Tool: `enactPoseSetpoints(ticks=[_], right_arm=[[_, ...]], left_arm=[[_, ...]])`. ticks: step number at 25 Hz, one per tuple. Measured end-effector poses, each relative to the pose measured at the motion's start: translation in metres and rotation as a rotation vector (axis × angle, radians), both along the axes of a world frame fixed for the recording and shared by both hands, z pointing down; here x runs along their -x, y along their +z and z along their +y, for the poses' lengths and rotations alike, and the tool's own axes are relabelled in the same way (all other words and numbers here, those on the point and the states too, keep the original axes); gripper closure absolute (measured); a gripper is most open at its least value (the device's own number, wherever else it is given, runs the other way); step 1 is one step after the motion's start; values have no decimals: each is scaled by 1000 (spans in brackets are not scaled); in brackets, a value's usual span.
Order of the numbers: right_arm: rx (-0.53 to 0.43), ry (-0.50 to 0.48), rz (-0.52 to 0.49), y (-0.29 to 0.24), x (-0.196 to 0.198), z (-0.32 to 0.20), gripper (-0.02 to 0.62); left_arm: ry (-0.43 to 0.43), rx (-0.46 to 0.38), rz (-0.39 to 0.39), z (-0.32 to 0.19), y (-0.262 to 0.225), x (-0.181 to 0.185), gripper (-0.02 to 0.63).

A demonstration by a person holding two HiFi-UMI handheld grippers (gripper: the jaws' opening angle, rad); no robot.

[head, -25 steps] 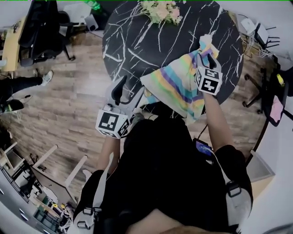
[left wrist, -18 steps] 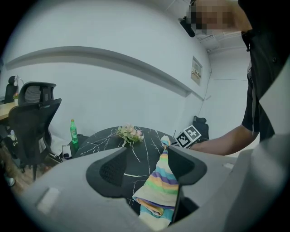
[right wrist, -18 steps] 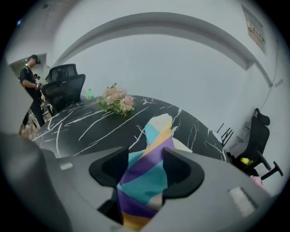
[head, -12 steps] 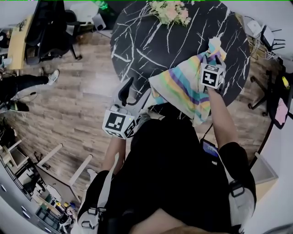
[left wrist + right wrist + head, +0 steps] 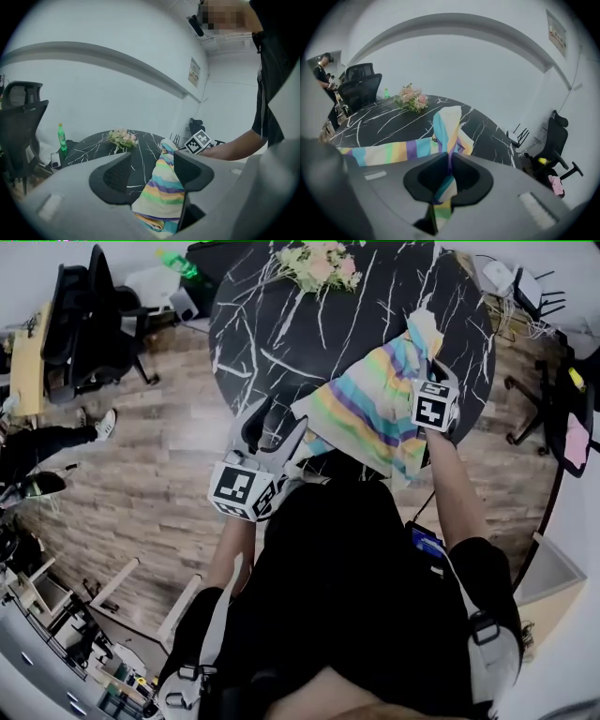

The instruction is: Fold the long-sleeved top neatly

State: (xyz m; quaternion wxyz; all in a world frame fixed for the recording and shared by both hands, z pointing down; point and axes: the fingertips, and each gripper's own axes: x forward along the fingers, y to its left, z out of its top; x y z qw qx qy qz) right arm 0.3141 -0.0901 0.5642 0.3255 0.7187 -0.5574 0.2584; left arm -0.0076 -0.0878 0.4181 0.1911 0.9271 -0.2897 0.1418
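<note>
Table (image 5: 281,324): round, black with white veins, standing on a wooden floor (image 5: 159,456).
Top (image 5: 366,409): a long-sleeved top with pastel stripes, lying on the near right part of the table. One part hangs over the near edge, and a narrow part reaches toward the right edge.
Right gripper (image 5: 427,367): it is at the right side of the top and points down at the table. Its jaws have just been closing and now stand narrow, with a fold of the striped cloth pinched between them.
Left gripper (image 5: 274,423): it is at the near left edge of the table, beside the left corner of the top. Its jaws stand wide apart. The cloth shows in the gap between them, but the pads do not press on it.
Flowers (image 5: 319,261): a small bunch at the far edge of the table, well apart from the top.
Office chair (image 5: 89,315): black, on the floor beyond the left edge of the table.
</note>
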Motion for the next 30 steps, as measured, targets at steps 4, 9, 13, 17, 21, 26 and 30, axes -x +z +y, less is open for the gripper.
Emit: enactPoseSetpoints(ticks=[4,9,13,17,21,26,30], right_arm=[[-50,14,1,-24,-7,24,574],[-117,8,22,-56,-4,59,575],[-153,13,25,-73,2,98,575],[-190,1,23,-85,12,136,575],[-191,4,6,-84,21,168,575],[-176,17,-30,-75,35,207,575],[-138,22,-28,-64,40,236,575]], left_arm=[[83,-6,5,0,0,-23,324],[224,-22,10,3,2,-61,333],[334,-26,18,15,3,-94,336],[445,-17,14,35,8,-122,342],[548,-15,-2,52,13,-148,342],[648,-22,-12,68,11,-169,345],[691,-36,-28,72,10,-180,350]])
